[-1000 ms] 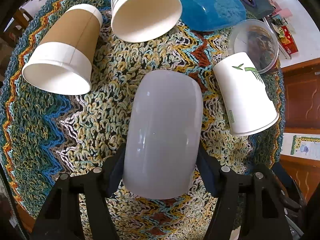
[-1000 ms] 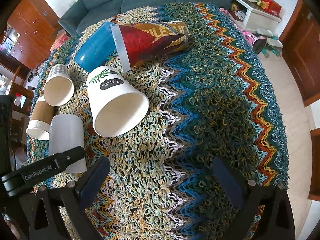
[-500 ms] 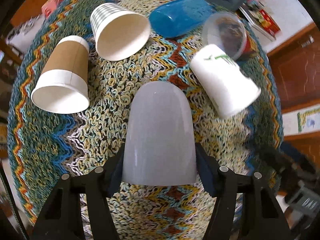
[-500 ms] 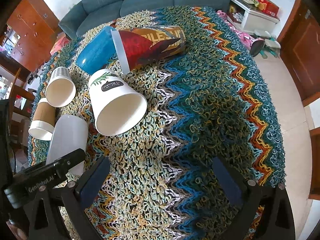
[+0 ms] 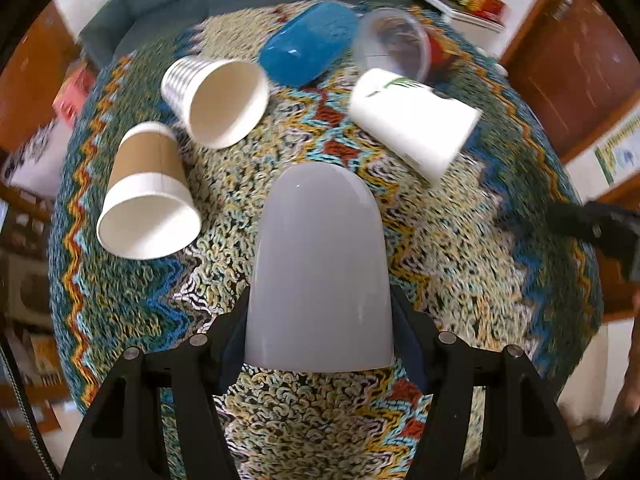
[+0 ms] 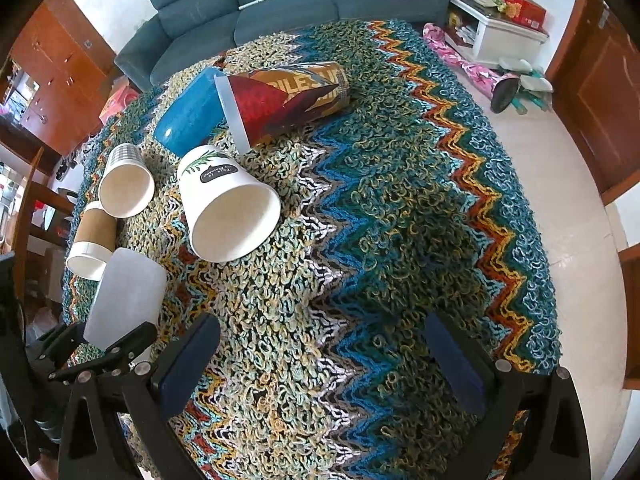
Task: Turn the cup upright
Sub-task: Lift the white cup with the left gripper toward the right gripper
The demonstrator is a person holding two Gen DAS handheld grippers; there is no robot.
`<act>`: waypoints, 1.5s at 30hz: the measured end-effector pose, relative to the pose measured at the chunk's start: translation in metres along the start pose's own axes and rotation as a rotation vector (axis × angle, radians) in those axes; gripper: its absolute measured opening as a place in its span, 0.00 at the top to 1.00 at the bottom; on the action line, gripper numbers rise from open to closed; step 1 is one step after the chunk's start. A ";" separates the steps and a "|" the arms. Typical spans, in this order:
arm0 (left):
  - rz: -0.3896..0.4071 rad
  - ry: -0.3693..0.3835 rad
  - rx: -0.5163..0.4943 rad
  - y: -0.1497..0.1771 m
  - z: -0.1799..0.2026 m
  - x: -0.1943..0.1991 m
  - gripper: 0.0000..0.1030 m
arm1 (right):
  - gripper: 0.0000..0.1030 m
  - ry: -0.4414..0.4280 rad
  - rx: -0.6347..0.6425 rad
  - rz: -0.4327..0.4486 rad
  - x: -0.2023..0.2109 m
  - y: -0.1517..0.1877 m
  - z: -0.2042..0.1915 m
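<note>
Left wrist view puts the frosted white cup [image 5: 320, 272] at centre, clamped near its open rim between the two pads of the left claw [image 5: 320, 332], closed end pointing away from the camera. Compared with a second ago, the cup's closed end stands higher against the knitted zigzag cloth [image 5: 460, 280] covering the counter, and the sofa and walls have come into sight beyond it, so the claw has tilted up. Left of the white cup lies the brown-sleeved paper cup [image 5: 146, 196], on its side with its mouth toward the camera. Beyond the white cup, slightly left, lies the grey-striped paper cup [image 5: 216, 100], also on its side. Beyond and right of the white cup lies the leaf-print paper cup [image 5: 412, 120], blurred here. Farther back sit the blue cup [image 5: 308, 52] and a clear tumbler [image 5: 394, 48], both on their sides.

Right wrist view shows the right claw [image 6: 320, 360] hanging wide open over bare cloth, gripping nothing, much as before. The white cup [image 6: 128, 292] sits at the left edge in the left claw [image 6: 108, 344], more raised than earlier. The leaf-print cup [image 6: 228, 208] lies just right of it.
</note>
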State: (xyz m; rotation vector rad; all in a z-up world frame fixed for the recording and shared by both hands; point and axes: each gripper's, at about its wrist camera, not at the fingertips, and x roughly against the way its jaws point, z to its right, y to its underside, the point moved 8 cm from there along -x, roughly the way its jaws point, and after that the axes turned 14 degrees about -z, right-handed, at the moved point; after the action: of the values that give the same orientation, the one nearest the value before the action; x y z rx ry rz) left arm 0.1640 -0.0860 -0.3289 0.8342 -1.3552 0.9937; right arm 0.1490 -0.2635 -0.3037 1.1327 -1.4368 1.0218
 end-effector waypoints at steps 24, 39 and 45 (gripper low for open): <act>-0.006 -0.181 -0.841 0.082 0.075 -0.002 0.35 | 0.00 -0.005 0.174 -0.021 -0.004 0.037 -0.003; -0.035 -0.160 -1.045 0.063 0.108 -0.020 0.34 | 0.00 0.048 0.408 0.018 -0.006 0.079 -0.018; -0.056 -0.149 -1.048 0.058 0.110 -0.023 0.34 | 0.00 0.044 0.463 0.024 -0.008 0.081 -0.024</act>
State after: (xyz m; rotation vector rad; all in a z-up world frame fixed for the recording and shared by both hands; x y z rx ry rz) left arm 0.0693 -0.1673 -0.3492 0.1351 -1.6944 0.0818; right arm 0.0750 -0.2227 -0.3110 1.4106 -1.2110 1.4339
